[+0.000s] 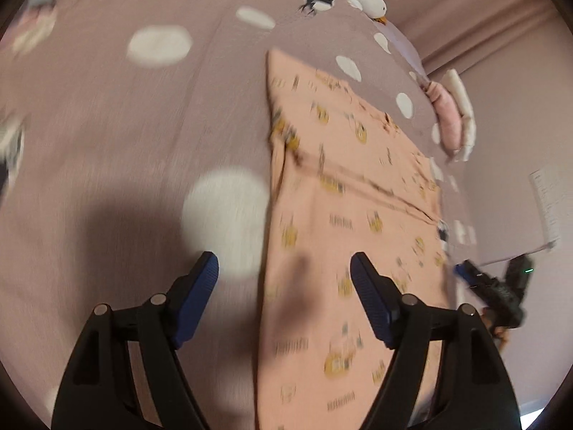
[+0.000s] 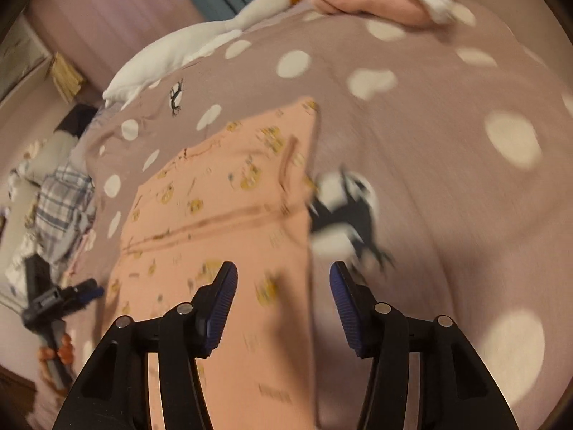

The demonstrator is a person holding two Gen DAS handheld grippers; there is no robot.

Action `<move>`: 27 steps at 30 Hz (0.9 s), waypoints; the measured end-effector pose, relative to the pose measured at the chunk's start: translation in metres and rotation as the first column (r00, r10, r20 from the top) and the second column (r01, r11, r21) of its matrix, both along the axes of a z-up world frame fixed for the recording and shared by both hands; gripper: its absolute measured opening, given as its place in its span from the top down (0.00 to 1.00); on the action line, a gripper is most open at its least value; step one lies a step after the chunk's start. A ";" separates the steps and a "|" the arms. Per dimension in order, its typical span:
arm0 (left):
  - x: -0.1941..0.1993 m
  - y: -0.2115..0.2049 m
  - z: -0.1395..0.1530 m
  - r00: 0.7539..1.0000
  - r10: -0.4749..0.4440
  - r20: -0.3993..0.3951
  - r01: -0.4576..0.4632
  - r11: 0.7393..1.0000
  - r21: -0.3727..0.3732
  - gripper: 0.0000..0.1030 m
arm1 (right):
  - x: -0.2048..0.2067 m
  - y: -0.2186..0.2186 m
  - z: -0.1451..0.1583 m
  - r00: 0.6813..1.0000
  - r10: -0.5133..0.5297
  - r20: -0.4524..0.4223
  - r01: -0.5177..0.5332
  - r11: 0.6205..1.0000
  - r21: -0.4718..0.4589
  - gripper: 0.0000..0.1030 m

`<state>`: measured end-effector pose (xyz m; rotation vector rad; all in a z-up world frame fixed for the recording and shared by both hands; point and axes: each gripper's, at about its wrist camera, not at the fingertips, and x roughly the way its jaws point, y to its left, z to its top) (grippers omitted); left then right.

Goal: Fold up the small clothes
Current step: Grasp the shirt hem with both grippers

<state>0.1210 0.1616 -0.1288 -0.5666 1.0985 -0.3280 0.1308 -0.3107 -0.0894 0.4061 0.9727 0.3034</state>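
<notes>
A peach garment (image 1: pixel 351 215) with small yellow prints lies flat on the mauve bedspread (image 1: pixel 107 125) with white dots. It looks folded, with a seam line across its middle. My left gripper (image 1: pixel 284 261) hovers open over the garment's left edge with nothing between its fingers. In the right wrist view the same garment (image 2: pixel 222 197) fills the centre left. My right gripper (image 2: pixel 283 268) is open above the garment's right edge, and its blue pads touch nothing. Both views are blurred.
A white goose plush (image 2: pixel 200 39) lies at the far side of the bed. A pile of pink and white folded clothes (image 2: pixel 372 3) sits beside its beak. Plaid cloth (image 2: pixel 61 208) lies off the bed's left edge. Curtains and a wall stand behind.
</notes>
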 end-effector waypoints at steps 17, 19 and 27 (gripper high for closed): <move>-0.027 -0.036 -0.017 0.990 -0.138 -0.006 0.133 0.963 -0.236 0.29 | -0.016 0.022 -0.039 0.985 0.145 -0.097 -0.110 0.949 0.294 0.48; -0.038 -0.037 -0.019 0.988 -0.156 -0.004 0.150 0.957 -0.250 0.31 | -0.025 0.021 -0.040 0.983 0.158 -0.097 -0.122 0.944 0.307 0.48; -0.083 -0.033 -0.025 0.984 -0.180 -0.011 0.166 0.925 -0.341 0.38 | -0.068 0.018 -0.046 0.971 0.211 -0.109 -0.161 0.922 0.352 0.48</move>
